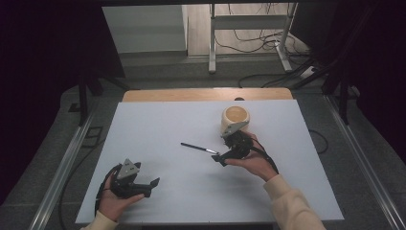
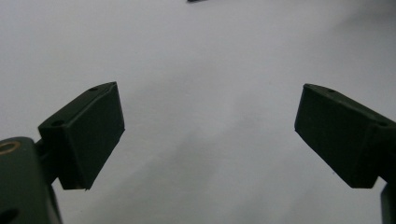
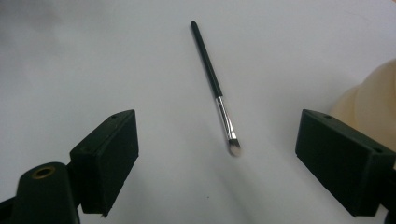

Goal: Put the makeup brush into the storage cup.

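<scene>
A thin black-handled brush (image 1: 197,147) with a silver ferrule lies flat near the middle of the white table top (image 1: 158,124). In the right gripper view the brush (image 3: 215,84) lies on the table just ahead of my two jaws, bristle tip nearest me. My right gripper (image 1: 219,158) is open, held right at the bristle end with nothing between its jaws. A cream round holder (image 1: 235,119) with a wooden-coloured top stands just behind the right hand. My left gripper (image 1: 153,184) rests open at the near left, over bare table (image 2: 205,116).
The cream holder's side (image 3: 373,102) is at the right edge of the right gripper view. Beyond the white table top a wooden table edge (image 1: 206,94) runs, then a metal stand (image 1: 249,28) and cables on the floor. Dark curtains flank both sides.
</scene>
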